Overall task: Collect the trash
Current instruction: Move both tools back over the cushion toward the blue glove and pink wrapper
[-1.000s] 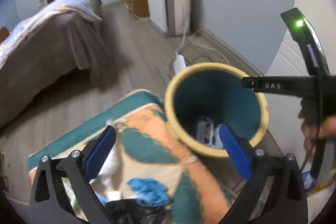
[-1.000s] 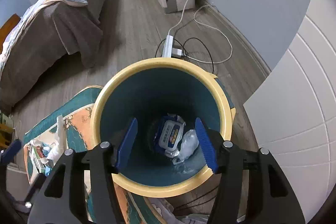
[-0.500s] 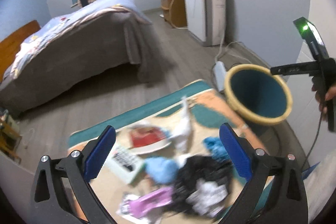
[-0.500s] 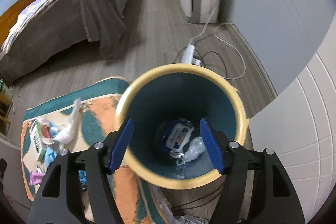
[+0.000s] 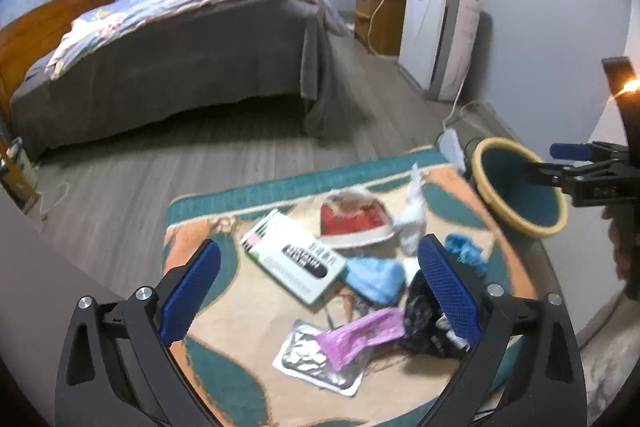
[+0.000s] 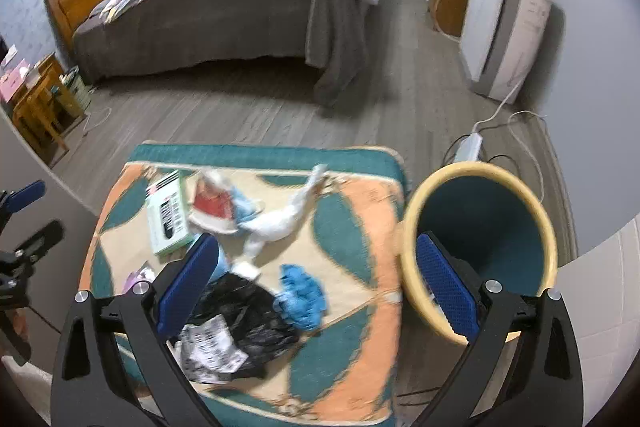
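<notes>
- Now both wrist views look across the patterned rug (image 5: 248, 311) and its scattered litter; a second ago each looked down into the bin (image 6: 480, 227).
- Left gripper (image 5: 318, 297): jaws wide, nothing between the pads, hanging over the rug's near half. A second ago it hung by the bin's rim; now the bin (image 5: 520, 187) sits far right in its view, off the rug's corner.
- Right gripper (image 6: 316, 287): jaws opening to their widest with nothing between them. Earlier they were narrower and framed the bin's inside; now the right finger overlaps the bin's near rim and the left finger sits above the black bag (image 6: 240, 315).
- Trash on the rug, newly in view: a green-and-white box (image 5: 294, 261), a red-and-white wrapper (image 5: 352, 219), a twisted white tissue (image 5: 412, 215), a light-blue crumple (image 5: 374, 277), a darker blue crumple (image 6: 302, 291), a purple wrapper (image 5: 360, 337) on a silver foil pack (image 5: 312, 359).
- The bin stands upright on the floor, touching or just beside the rug's right edge; the packet and plastic seen inside it earlier are hidden at this angle.
- A power strip (image 6: 468, 147) lies on the floor behind the bin.
</notes>
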Motion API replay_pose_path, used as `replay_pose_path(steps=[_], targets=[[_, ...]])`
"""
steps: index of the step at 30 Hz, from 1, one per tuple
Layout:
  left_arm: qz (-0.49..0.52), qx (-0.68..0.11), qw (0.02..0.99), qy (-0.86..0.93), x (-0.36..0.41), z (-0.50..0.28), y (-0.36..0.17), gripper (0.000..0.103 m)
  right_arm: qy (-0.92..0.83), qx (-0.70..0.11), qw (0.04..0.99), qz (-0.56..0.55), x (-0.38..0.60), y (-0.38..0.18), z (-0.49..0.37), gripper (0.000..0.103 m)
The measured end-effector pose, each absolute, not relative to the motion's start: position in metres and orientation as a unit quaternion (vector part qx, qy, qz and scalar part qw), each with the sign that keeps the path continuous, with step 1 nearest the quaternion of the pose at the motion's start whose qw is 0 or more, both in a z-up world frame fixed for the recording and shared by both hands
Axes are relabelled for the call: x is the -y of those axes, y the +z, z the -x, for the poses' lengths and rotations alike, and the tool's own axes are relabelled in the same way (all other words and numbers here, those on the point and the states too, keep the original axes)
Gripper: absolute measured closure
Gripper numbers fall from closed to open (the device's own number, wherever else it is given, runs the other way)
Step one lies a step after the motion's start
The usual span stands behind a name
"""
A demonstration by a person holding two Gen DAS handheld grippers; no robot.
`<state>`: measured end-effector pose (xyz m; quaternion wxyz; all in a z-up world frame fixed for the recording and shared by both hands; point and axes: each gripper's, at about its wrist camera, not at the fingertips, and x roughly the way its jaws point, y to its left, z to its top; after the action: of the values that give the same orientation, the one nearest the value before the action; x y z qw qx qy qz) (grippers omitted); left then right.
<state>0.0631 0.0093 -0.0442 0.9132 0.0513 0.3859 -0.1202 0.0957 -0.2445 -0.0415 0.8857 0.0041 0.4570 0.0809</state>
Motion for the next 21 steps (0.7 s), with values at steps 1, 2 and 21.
replay_pose_path(steps=[1, 2, 21], targets=[[-0.053, -0.389, 0.912, -0.12, -0.011, -0.063, -0.047, 0.006, 0.082, -0.46, 0.884, -0.005, 0.24, -0.043, -0.094, 0.006], [-0.056, -0.393, 0.91, -0.12, -0.01, -0.063, -0.05, 0.006, 0.081, -0.462, 0.883, -0.008, 0.236, -0.046, -0.093, 0.006], [-0.045, -0.449, 0.891, -0.056, -0.028, -0.069, -0.084, 0.007, 0.06, -0.534, 0.843, 0.014, 0.226, -0.111, -0.103, 0.006]])
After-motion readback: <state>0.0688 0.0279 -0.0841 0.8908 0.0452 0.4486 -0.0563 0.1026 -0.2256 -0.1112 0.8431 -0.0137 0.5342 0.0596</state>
